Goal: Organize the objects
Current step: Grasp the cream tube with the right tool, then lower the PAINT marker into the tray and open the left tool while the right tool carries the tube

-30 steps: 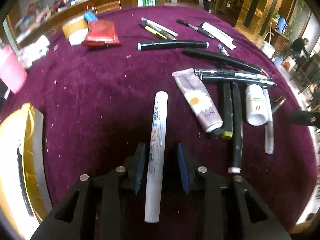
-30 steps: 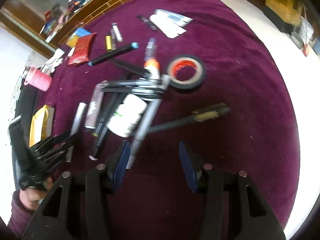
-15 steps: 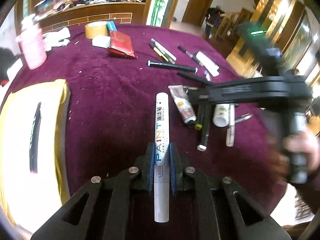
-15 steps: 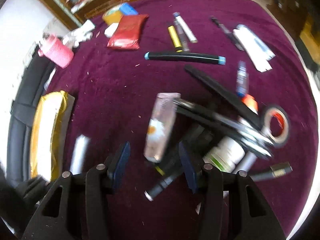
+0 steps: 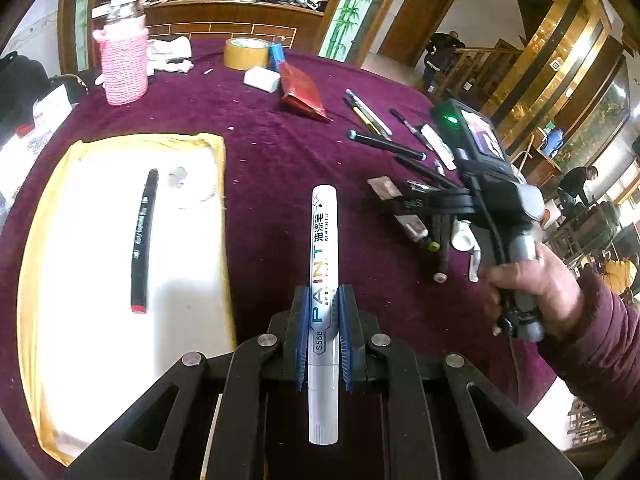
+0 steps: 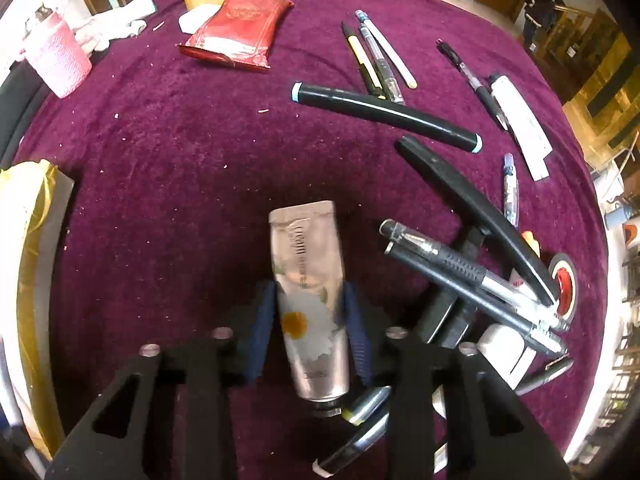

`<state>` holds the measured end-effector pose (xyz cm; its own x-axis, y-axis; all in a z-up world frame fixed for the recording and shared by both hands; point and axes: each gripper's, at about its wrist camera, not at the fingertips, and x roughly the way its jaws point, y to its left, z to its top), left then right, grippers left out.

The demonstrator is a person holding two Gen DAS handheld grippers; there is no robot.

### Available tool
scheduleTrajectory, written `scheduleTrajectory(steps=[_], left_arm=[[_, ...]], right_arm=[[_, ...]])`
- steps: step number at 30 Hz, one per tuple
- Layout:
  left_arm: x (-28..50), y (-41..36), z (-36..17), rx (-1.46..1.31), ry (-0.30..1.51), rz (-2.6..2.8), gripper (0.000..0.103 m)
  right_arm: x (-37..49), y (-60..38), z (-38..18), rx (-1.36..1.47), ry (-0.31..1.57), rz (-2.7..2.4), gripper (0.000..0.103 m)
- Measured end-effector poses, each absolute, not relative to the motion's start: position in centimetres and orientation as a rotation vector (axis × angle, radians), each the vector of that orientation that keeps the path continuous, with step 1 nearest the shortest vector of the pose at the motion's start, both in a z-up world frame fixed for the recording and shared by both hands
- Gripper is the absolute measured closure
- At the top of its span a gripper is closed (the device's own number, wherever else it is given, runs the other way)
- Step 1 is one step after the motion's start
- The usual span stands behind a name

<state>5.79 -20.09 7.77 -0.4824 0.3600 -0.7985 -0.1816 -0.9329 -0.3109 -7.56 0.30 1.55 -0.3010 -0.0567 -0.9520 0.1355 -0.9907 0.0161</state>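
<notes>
My left gripper is shut on a white paint marker and holds it above the purple tablecloth, just right of a white tray with a gold rim. A black marker lies in that tray. My right gripper has its blue pads on both sides of a pinkish hand cream tube with a daisy; the pads look to touch the tube. The right gripper also shows in the left wrist view, over the pile of pens.
A heap of pens and markers, a long black marker, a tape roll, a white bottle, a red pouch and a pink knitted cup lie on the cloth. The tray's edge is at left.
My left gripper closed on the paint marker and lifted it toward the tray. My right gripper moved left over the pile and came down around the hand cream tube.
</notes>
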Motion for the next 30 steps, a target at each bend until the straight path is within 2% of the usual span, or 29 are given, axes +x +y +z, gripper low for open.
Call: scheduleTrajectory(steps=[13, 14, 15, 26, 30], left_arm=[[5.0, -25.7, 8.8, -1.326, -0.331, 2.456, 0.092], [5.0, -26.1, 8.9, -1.324, -0.339, 2.461, 0.092], [5.0, -26.9, 8.9, -1.32, -0.348, 2.471, 0.092], [5.8, -32.8, 8.6, -1.335, -0.432, 2.565, 0.092], [6.7, -34.3, 9.2, -1.308, -0.441, 2.597, 0.092]], right_arm=[[-4.3, 0.1, 5.4, 1.683, -0.388, -2.333, 0.075], [-4.1, -0.1, 5.8, 1.671, -0.408, -2.322, 0.083], [-3.9, -0.4, 6.2, 1.658, -0.427, -2.311, 0.083], [-4.1, -5.4, 9.3, 1.561, -0.4, -2.286, 0.086], [-5.1, -2.7, 8.3, 1.589, -0.526, -2.343, 0.085]])
